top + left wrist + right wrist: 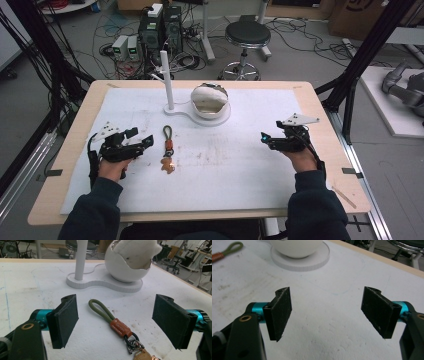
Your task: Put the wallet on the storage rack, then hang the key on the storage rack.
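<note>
Keychain: olive cord loop with orange-brown sleeve, metal clasp and tan tag, flat on the white mat, centre-left of the high view, loop end pointing to the top of the frame.
Keychain, close: in the left gripper view it lies between the two black jaws, lower centre, touching neither.
Left hand-held gripper: left of centre in the high view, just beside the keychain; jaws spread wide, nothing in them.
Right hand-held gripper: right of centre, well apart from the keychain; jaws spread wide over bare mat, holding nothing.
Stand: white base with upright post, upper centre, beyond the keychain.
Egg-shaped holder: white cracked-shell bowl on the same base, right of the post.
Bench: pale wooden top under the white mat.
Stool: black seat, on the floor at the top of the frame.
</note>
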